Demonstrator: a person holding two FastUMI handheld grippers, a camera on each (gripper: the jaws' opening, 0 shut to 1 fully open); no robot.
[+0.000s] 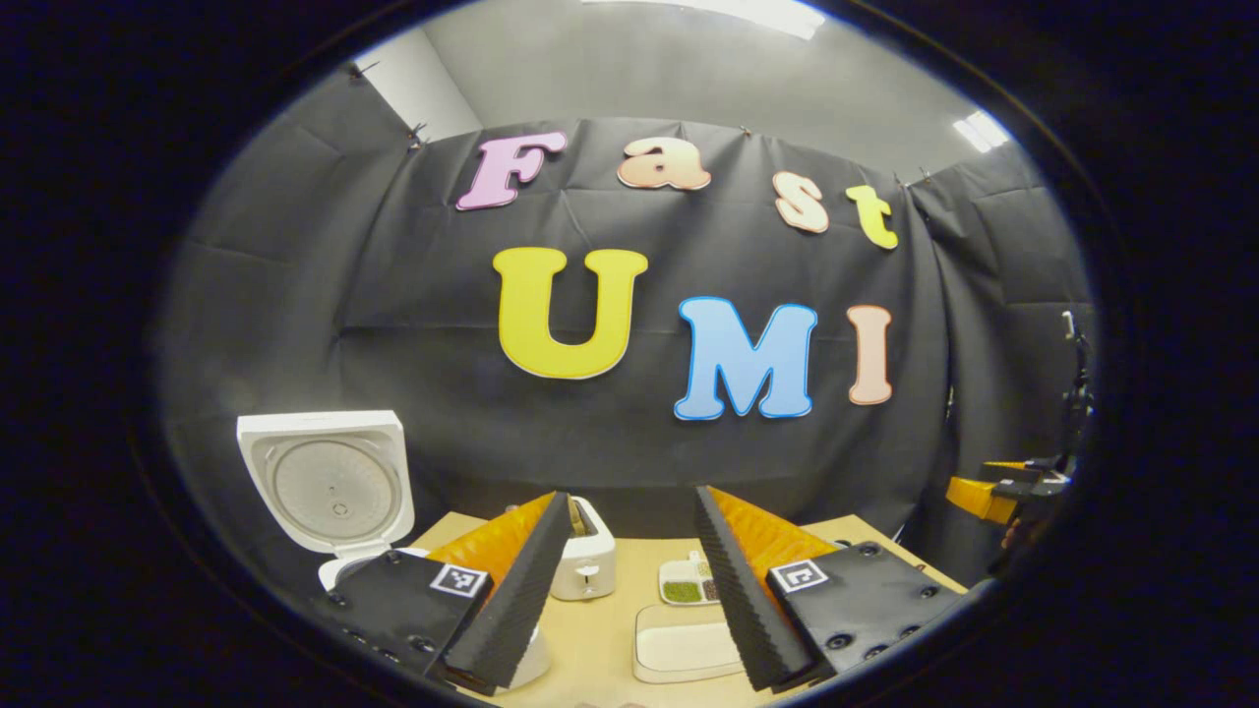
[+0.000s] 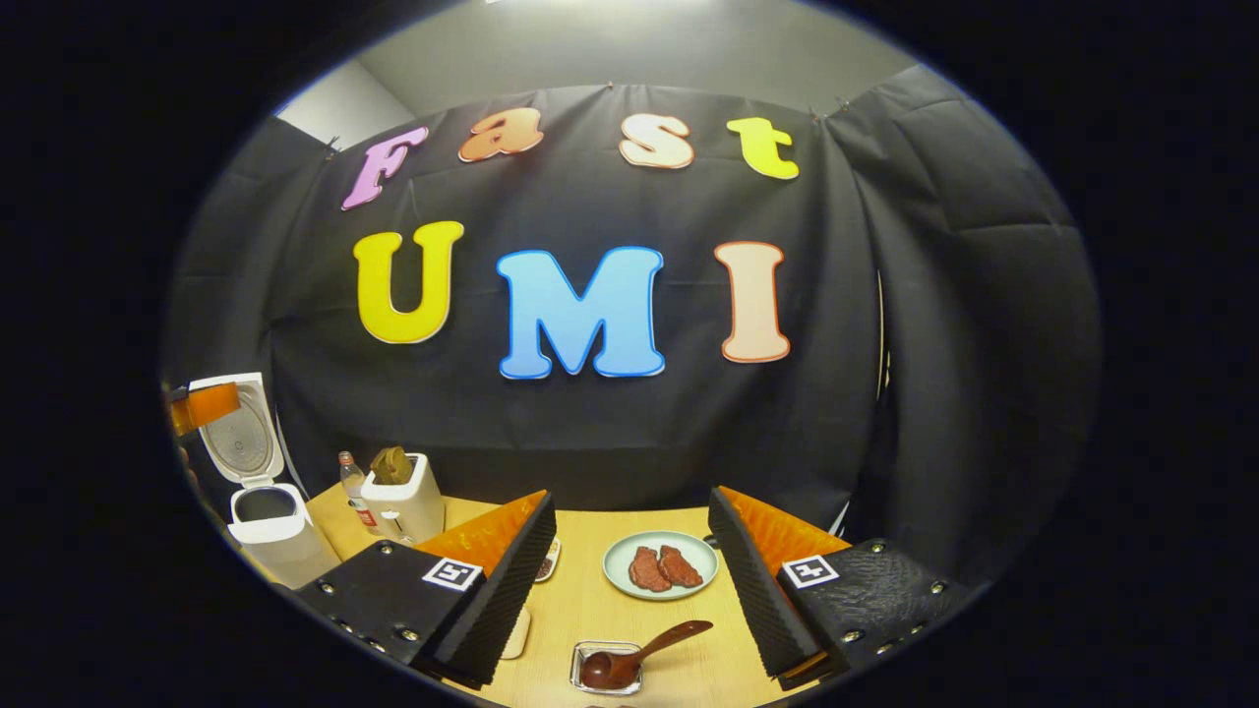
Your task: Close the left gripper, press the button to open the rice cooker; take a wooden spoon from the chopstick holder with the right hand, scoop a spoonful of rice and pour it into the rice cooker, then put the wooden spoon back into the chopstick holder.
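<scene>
Nearest the lens in the right gripper view, the right hand-held gripper (image 2: 629, 580) is seen with its fingers spread wide and nothing between them; the left hand-held gripper (image 1: 629, 580) is likewise held wide apart and empty in the left gripper view. A wooden spoon (image 2: 639, 657) is observed lying with its bowl in a small clear container (image 2: 607, 678) on the worktop (image 2: 600, 610), its handle angled up and to the right, just ahead of the right fingers. No chopstick holder can be identified with certainty. The rice cooker (image 2: 268, 526) is found at the far left with its lid (image 1: 325, 482) raised upright, so the button step is judged done. The spoon is judged light, rigid and smooth, unlikely to break but liable to pivot if taken near the bowl; a hold at mid-handle is advised. Whether the container holds rice cannot be told, its near edge being cut off. A toaster (image 2: 403, 501), a bottle (image 2: 349, 482) and a plate (image 2: 661, 565) of reddish pieces are noted behind
</scene>
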